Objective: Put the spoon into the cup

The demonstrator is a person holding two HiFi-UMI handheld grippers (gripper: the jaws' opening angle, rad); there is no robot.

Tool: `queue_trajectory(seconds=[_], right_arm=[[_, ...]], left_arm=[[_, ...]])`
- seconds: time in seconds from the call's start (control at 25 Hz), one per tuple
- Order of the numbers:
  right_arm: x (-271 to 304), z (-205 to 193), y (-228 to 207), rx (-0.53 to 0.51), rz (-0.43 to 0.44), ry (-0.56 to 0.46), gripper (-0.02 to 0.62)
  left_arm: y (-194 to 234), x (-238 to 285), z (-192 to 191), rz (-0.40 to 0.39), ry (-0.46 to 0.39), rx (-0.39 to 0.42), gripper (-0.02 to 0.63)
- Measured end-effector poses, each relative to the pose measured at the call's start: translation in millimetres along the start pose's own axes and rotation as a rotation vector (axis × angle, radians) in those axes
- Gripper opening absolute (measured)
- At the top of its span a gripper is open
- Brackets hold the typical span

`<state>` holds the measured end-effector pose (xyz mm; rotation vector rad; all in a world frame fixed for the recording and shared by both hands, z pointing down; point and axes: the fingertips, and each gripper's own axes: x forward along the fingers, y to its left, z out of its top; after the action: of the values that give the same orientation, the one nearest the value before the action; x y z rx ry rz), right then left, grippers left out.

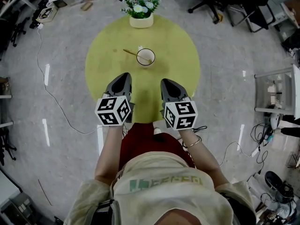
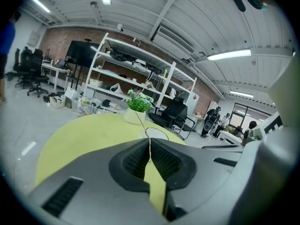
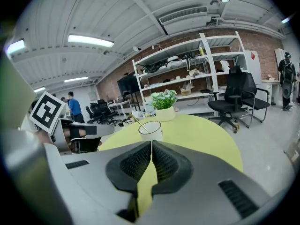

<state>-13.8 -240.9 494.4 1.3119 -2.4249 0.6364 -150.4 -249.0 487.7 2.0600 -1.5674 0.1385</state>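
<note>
Currently | spoon point(image 1: 131, 53) in cup point(image 1: 146, 65), beyond left tool point(image 1: 125, 76), right tool point(image 1: 167, 82) | both together, empty

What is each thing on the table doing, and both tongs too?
spoon: in the cup, handle leaning out over the rim.
cup: upright on the table.
flower pot: upright at the table's far edge.
left tongs: shut, empty.
right tongs: shut, empty.

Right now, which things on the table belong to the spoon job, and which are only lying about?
Job: spoon, already leaning in the cup.
Lying about: potted plant, at the far edge of the table.
</note>
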Motion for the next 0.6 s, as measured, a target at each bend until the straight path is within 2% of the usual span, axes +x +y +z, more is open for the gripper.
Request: queue_trajectory(seconds=[0.2, 0.6], right_arm=[[-15, 3, 2, -0.013, 0.004, -0.026, 0.037], [-55, -4, 7, -0.041, 0.002, -0.077, 0.037]], left_arm=[[-9, -15, -2, 0.021, -0.003, 0.049, 0.026], [-30, -50, -16, 0.045, -0.021, 0.094, 0.025]])
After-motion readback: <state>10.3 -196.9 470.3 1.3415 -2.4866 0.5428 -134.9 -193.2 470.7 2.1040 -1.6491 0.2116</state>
